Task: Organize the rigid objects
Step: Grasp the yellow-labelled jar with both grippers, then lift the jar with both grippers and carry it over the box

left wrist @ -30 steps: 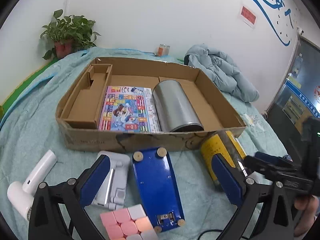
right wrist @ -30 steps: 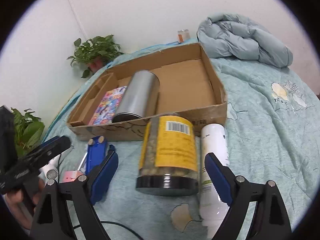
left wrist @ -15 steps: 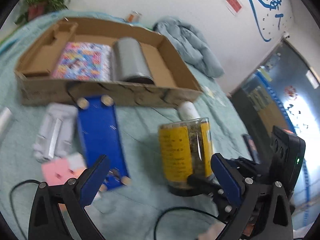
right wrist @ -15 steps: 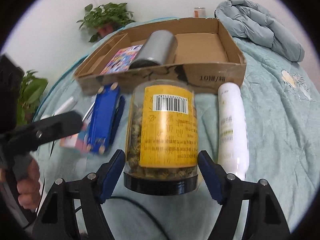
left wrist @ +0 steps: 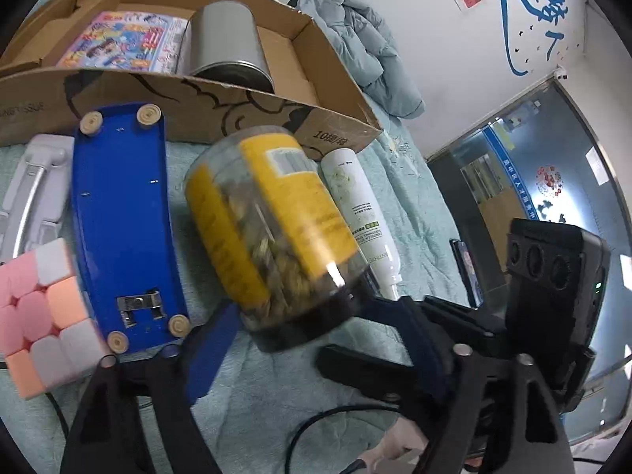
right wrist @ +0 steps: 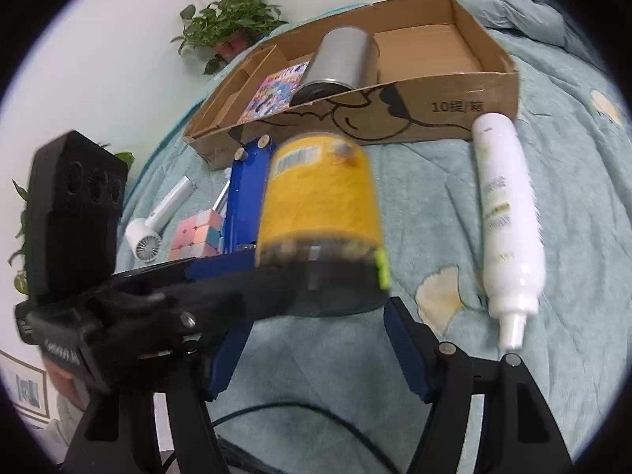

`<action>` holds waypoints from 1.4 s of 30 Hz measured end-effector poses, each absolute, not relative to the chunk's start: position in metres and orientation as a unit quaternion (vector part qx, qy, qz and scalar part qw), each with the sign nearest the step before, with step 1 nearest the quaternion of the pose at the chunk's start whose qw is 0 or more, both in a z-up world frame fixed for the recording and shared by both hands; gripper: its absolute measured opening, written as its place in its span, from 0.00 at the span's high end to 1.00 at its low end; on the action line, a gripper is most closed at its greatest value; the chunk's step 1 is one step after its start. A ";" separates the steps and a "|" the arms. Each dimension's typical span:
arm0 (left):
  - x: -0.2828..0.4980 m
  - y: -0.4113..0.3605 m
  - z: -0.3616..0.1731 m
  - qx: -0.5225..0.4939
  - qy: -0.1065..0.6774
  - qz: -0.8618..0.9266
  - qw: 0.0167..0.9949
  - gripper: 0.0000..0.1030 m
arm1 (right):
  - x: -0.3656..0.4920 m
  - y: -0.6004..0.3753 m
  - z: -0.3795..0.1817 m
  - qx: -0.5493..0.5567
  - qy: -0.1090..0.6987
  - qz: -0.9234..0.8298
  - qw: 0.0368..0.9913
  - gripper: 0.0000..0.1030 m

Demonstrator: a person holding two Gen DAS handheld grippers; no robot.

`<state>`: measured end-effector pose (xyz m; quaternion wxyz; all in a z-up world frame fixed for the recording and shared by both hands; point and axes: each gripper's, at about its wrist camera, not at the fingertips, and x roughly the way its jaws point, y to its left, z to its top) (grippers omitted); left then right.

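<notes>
Two hand-held tongs meet at one jar on a bed covered in a pale green blanket. Largest is a shallow cardboard box at the far side, holding a silver can lying beside a colourful book. Nearer lies a blue flat device, underside up. Beside it, a yellow-labelled jar tilts, dark lid toward the cameras. The left tongs pinch its lid end. The right tongs sit spread, the lid between their fingers; contact is unclear. Right of the jar lies a white bottle. Left of the device sits a pastel puzzle cube.
</notes>
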<state>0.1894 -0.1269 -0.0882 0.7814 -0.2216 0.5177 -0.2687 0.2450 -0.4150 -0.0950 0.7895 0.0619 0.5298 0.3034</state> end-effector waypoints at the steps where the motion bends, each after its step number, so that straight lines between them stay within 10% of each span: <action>1: 0.192 -0.127 -0.090 -0.226 0.521 -0.267 0.779 0.25 | 0.248 -0.411 -0.097 0.056 0.533 0.304 0.788 0.36; 42: 0.261 -0.132 -0.098 -0.212 0.550 -0.231 0.774 0.22 | 0.282 -0.387 -0.098 0.025 0.536 0.316 0.783 0.19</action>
